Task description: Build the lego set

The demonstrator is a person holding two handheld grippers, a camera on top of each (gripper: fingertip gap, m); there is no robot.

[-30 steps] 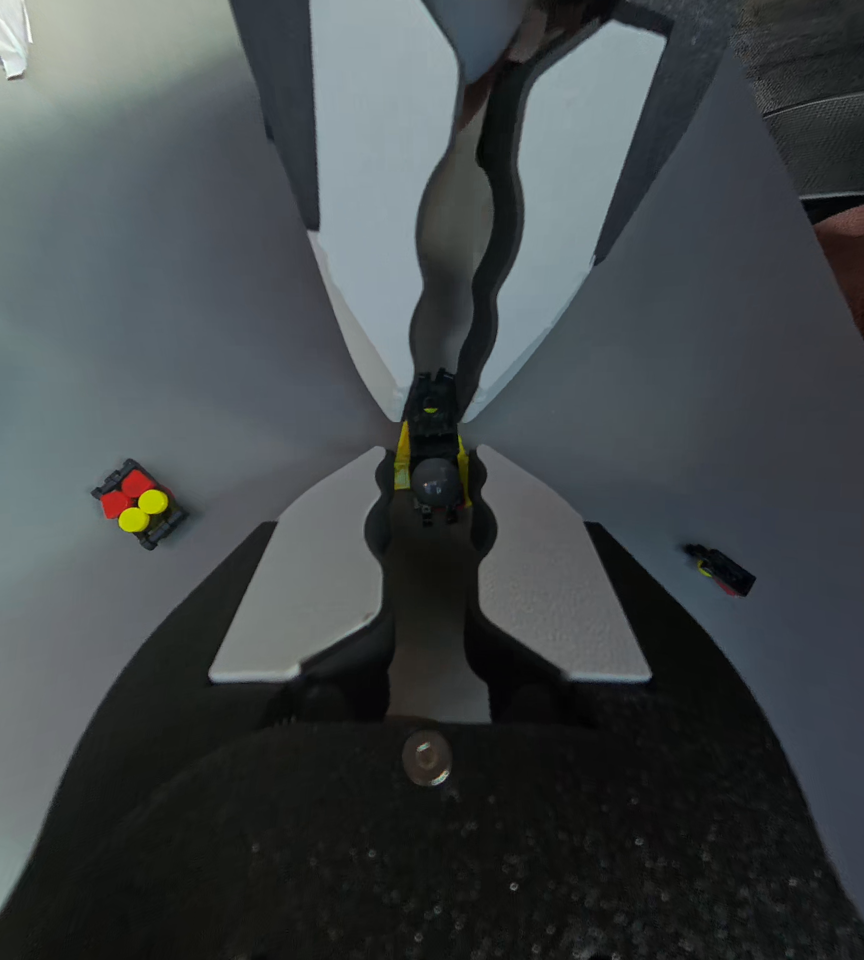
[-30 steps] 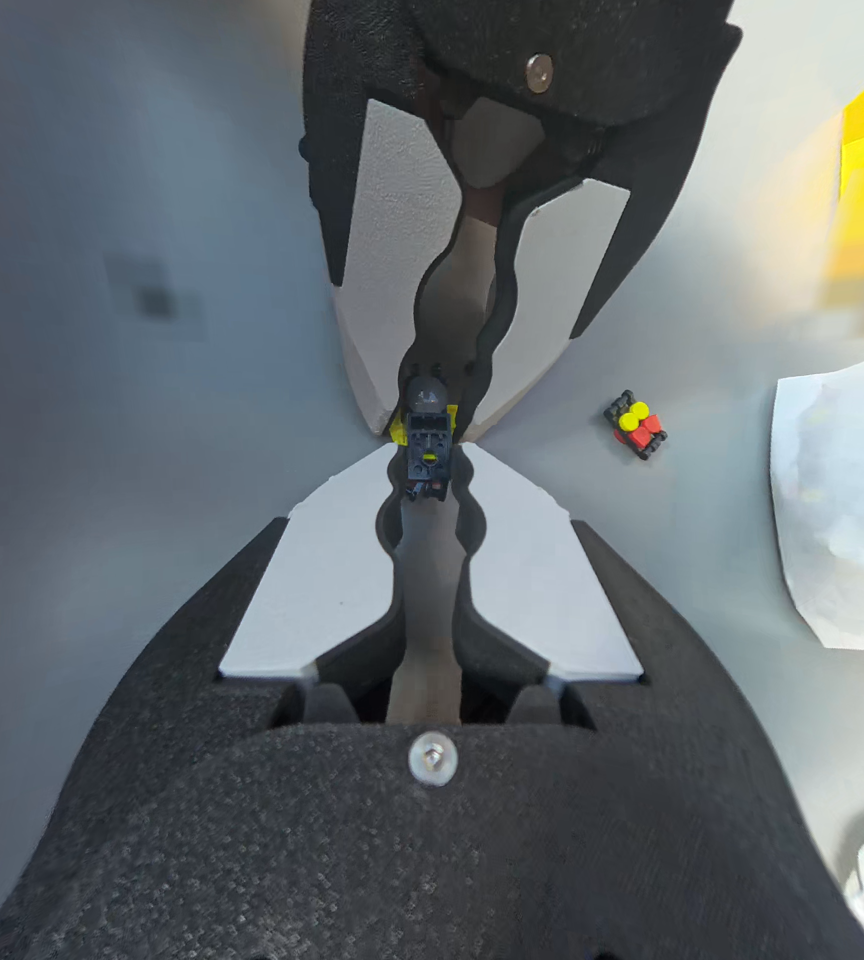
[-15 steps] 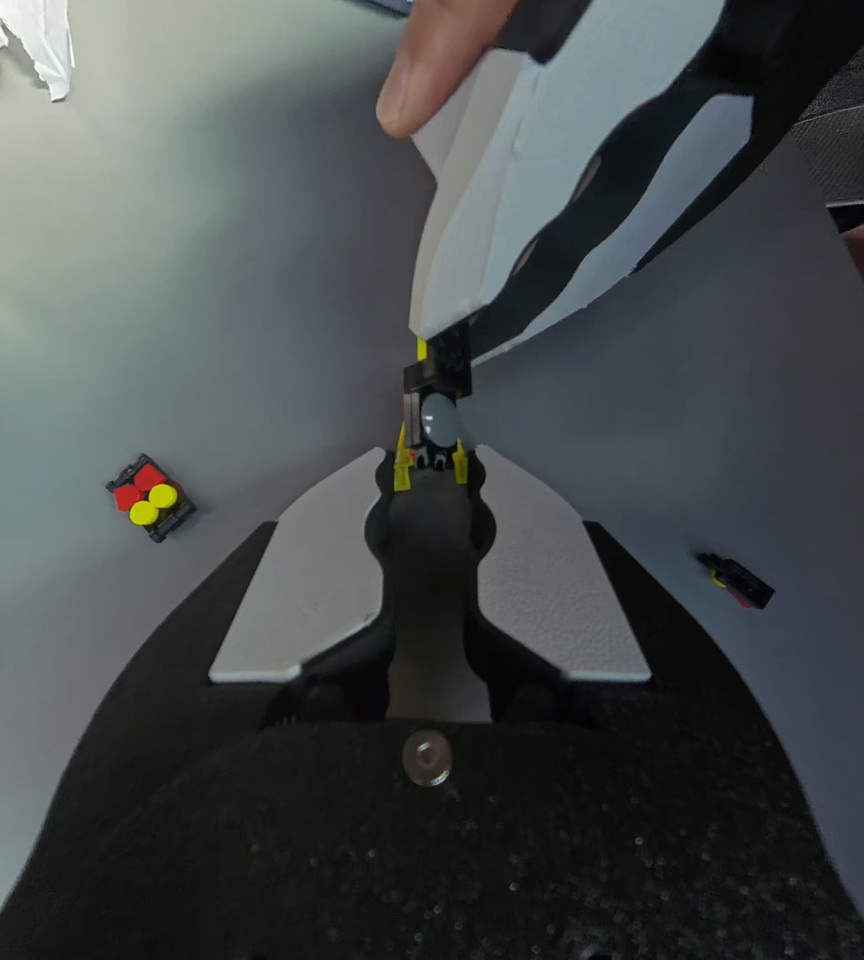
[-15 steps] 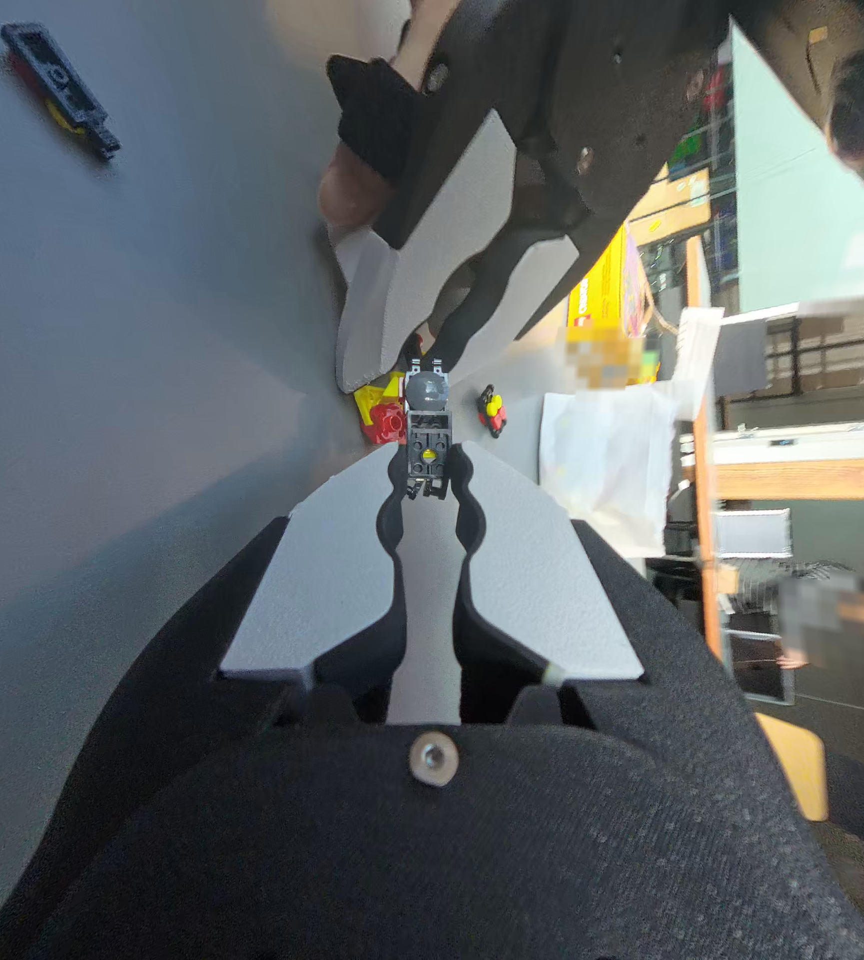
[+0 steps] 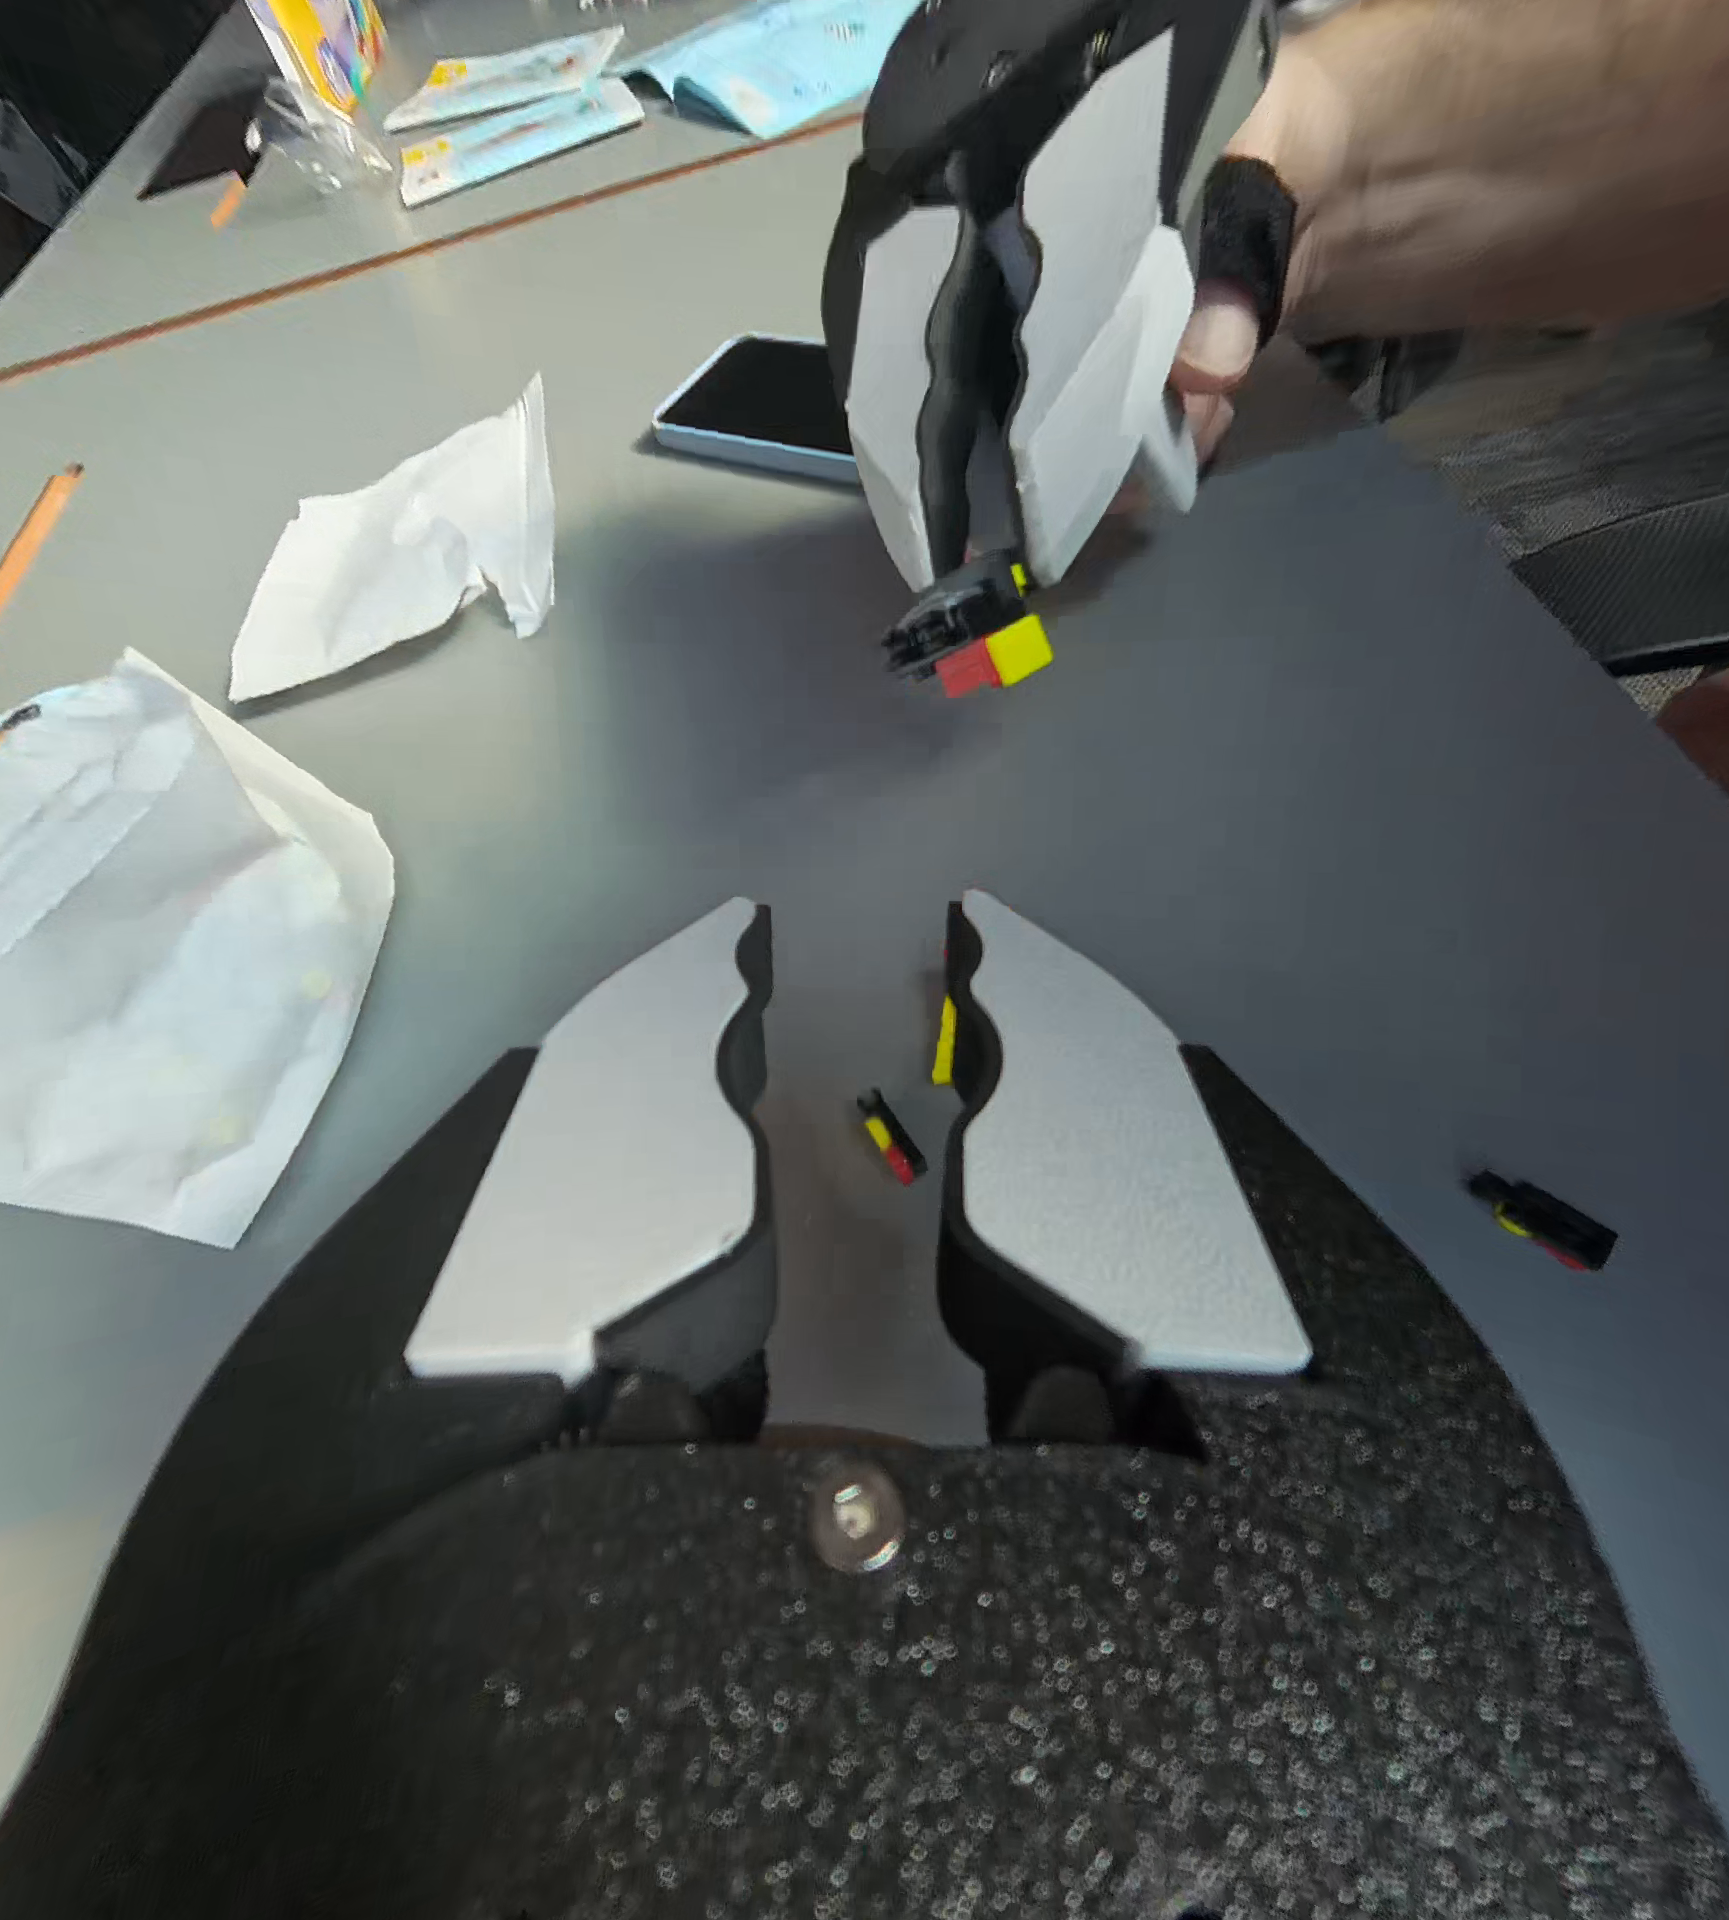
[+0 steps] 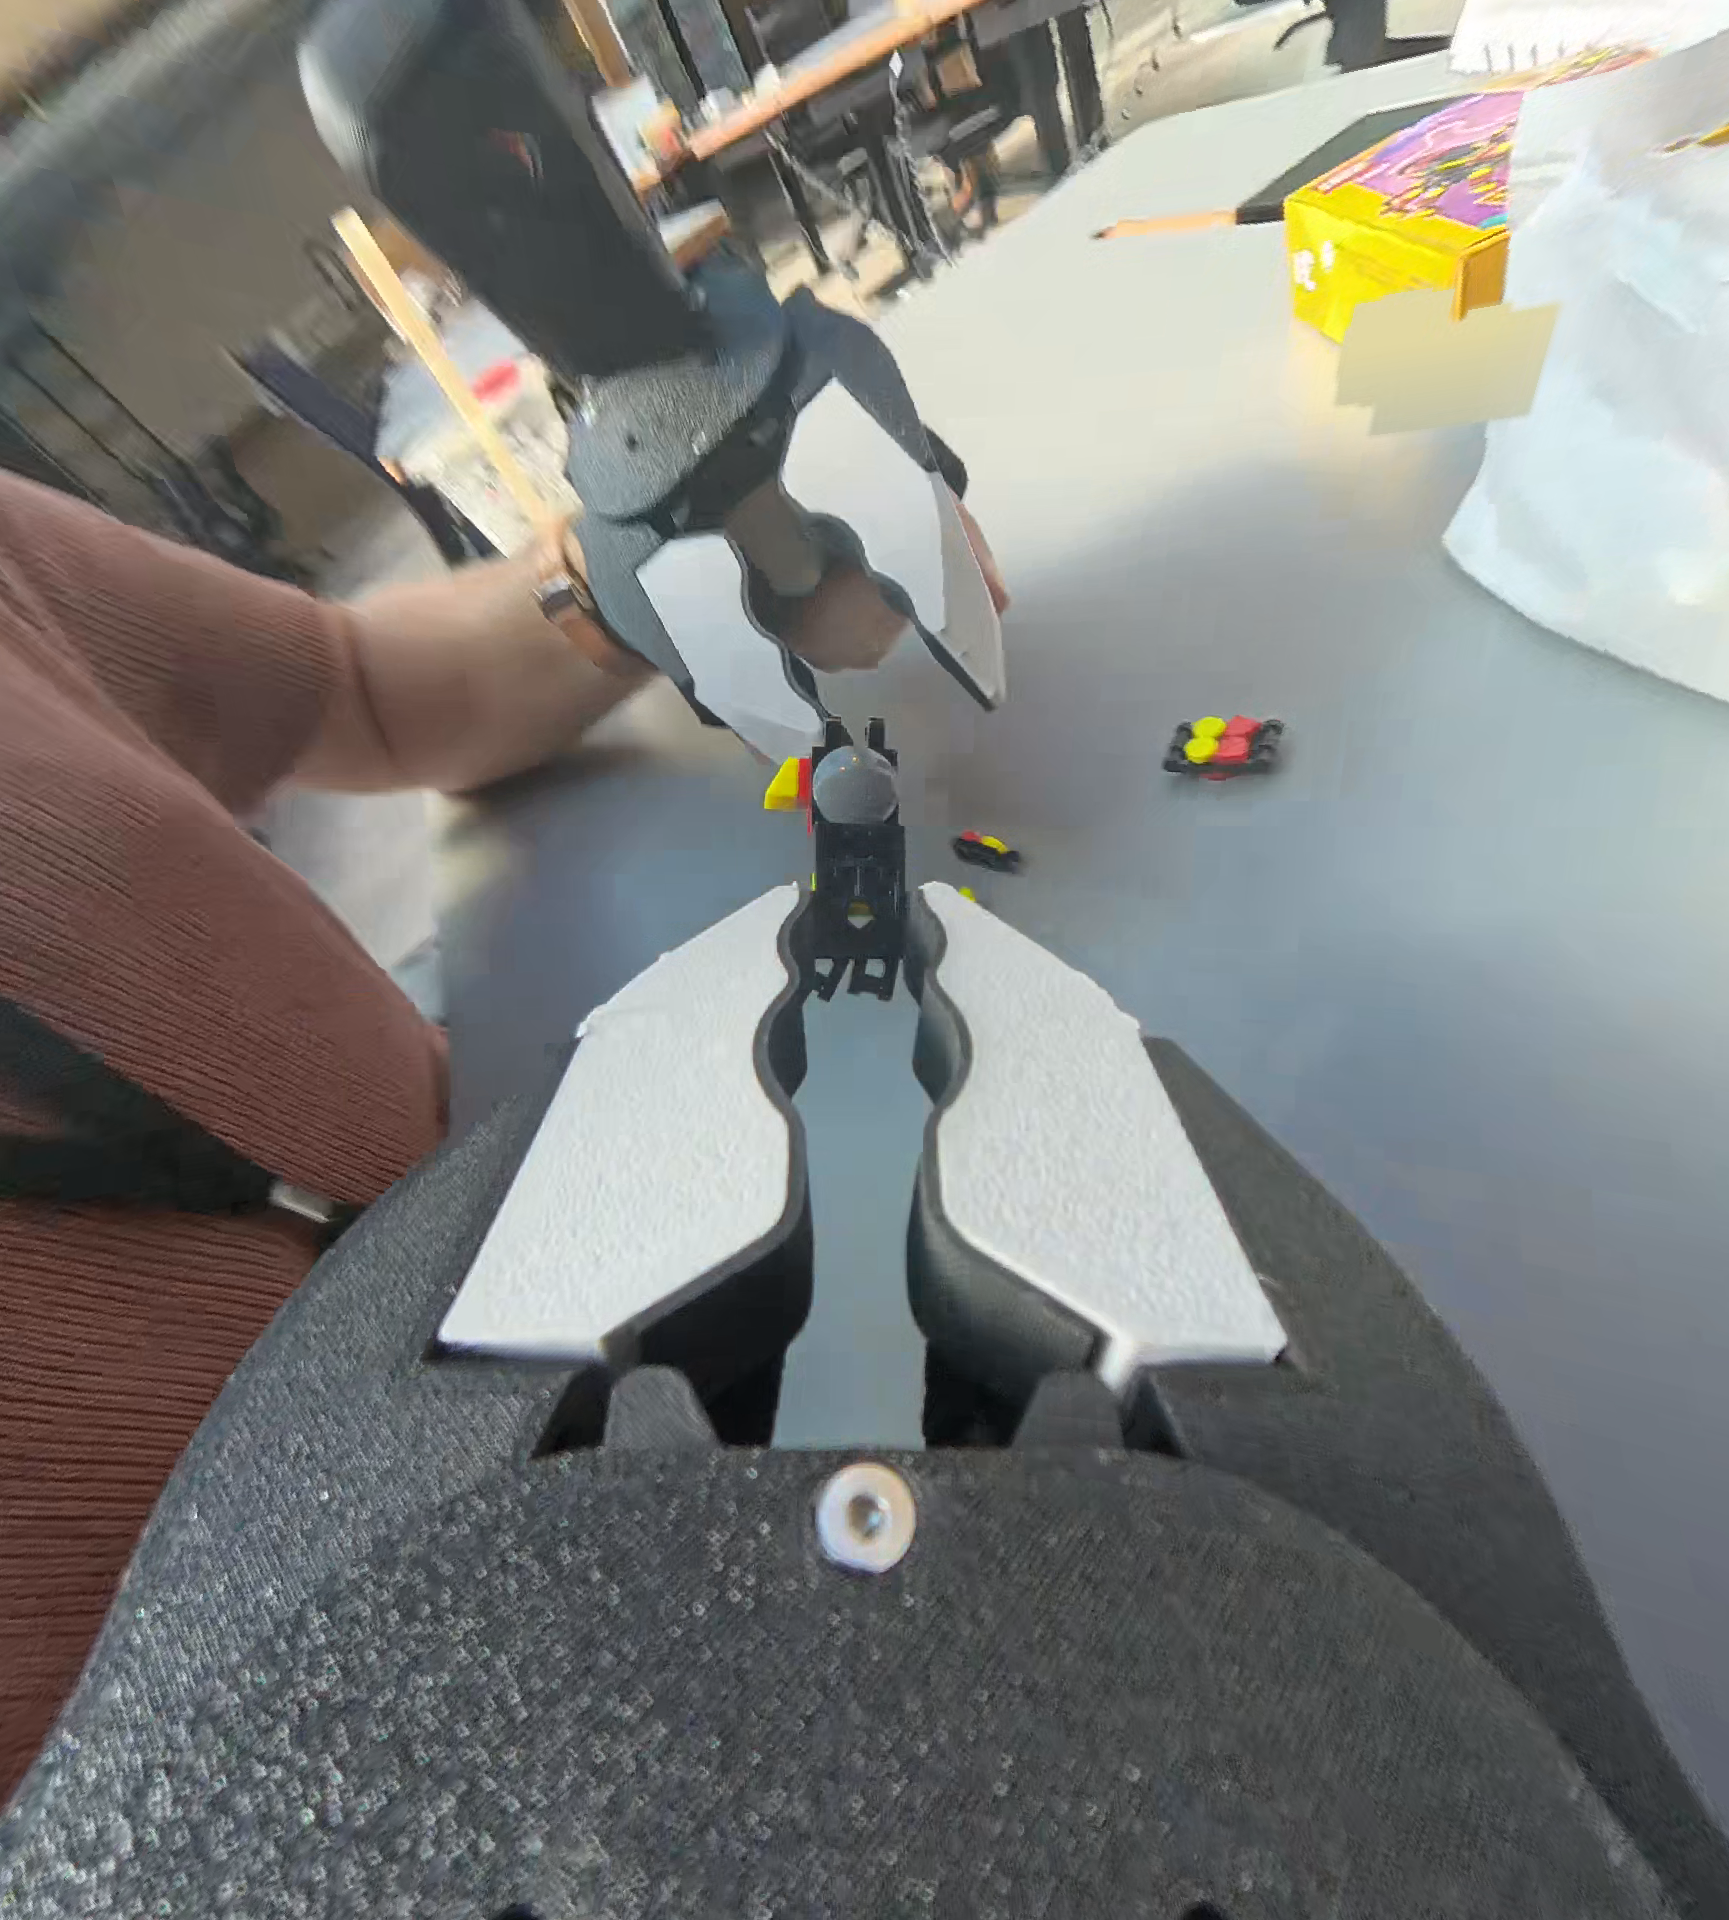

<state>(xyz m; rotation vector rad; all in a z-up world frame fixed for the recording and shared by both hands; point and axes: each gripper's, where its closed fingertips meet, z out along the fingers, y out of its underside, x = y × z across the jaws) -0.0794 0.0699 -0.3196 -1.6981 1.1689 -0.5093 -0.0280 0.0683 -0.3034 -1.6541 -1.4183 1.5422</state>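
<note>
Fingers of my right gripper [image 6: 855, 935] pinch the black lego assembly [image 6: 855, 878]; left gripper [image 5: 855, 1039] gapes empty beyond it. Thin grip, so it could twist loose.

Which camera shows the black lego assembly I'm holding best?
The right wrist view: the black lego assembly sits close and centred in the right gripper. The left wrist view shows it farther off, blurred, revealing red and yellow bricks.

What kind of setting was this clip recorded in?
Probably a shared office or workshop: a grey table with a phone and torn paper bags, a yellow box, more desks behind.
</note>
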